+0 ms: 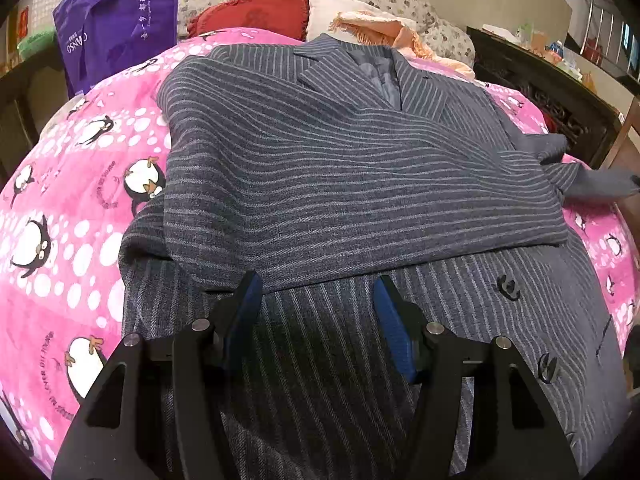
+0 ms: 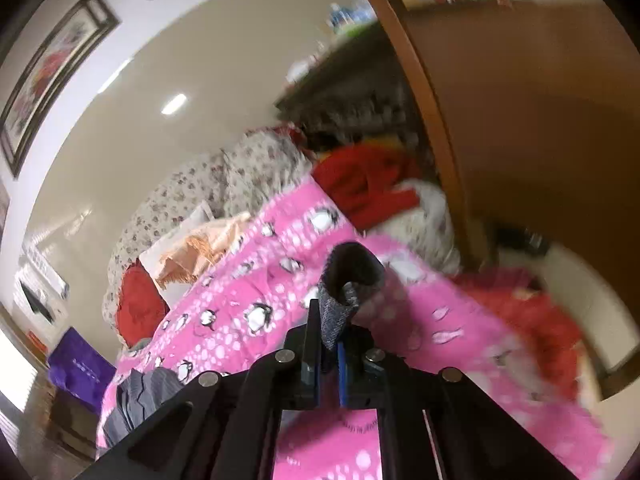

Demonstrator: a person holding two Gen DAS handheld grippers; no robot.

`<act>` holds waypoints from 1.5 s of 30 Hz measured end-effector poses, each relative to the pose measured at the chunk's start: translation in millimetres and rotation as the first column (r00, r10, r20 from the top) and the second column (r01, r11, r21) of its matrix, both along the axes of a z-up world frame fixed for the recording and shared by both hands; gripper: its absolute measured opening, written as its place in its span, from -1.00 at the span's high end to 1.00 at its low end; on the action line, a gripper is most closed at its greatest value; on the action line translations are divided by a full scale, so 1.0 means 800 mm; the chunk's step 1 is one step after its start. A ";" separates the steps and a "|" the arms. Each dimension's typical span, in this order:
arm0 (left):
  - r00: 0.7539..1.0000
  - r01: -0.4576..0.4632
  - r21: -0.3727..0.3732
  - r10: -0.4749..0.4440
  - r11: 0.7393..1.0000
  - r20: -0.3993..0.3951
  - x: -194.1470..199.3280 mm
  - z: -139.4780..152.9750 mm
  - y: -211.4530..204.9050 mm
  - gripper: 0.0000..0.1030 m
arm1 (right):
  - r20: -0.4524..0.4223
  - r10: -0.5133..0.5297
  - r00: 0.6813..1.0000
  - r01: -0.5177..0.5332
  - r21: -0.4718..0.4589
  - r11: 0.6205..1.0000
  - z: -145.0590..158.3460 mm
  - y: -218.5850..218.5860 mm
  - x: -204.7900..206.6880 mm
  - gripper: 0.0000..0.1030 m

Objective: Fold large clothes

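Striped grey coat [image 1: 360,184] lies spread on the pink penguin quilt [image 1: 72,208], a sleeve folded across its front, just ahead of our left gripper [image 1: 318,304]. That gripper's blue-padded fingers [image 1: 394,336] stand apart above the cloth, nothing between them. Two dark buttons [image 1: 508,286] sit to the right of those fingers. Our right gripper [image 2: 329,354] has its fingers pressed together on a grey sleeve end [image 2: 344,296], which curls up beyond the tips, over the quilt.
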State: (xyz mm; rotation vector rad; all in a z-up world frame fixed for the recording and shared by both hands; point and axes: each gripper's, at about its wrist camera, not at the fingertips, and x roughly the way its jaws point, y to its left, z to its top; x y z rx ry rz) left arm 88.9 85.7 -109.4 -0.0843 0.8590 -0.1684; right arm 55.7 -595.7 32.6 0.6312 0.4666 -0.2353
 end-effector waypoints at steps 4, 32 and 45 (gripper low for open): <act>1.000 0.021 -0.005 -0.021 1.000 -0.004 0.000 0.001 -0.002 -0.32 | -0.011 -0.044 0.999 0.043 -0.053 0.998 0.042 0.010 -0.053 0.91; 0.838 -0.535 0.136 0.544 0.834 -0.046 -0.083 0.047 0.235 -0.32 | -0.227 0.852 0.471 -0.882 -0.131 0.452 -0.127 0.791 0.123 0.88; 0.950 -0.311 0.016 0.310 0.950 0.032 0.007 0.098 0.118 -0.32 | -0.211 0.704 0.678 -0.730 -0.303 0.612 -0.071 0.585 0.068 0.19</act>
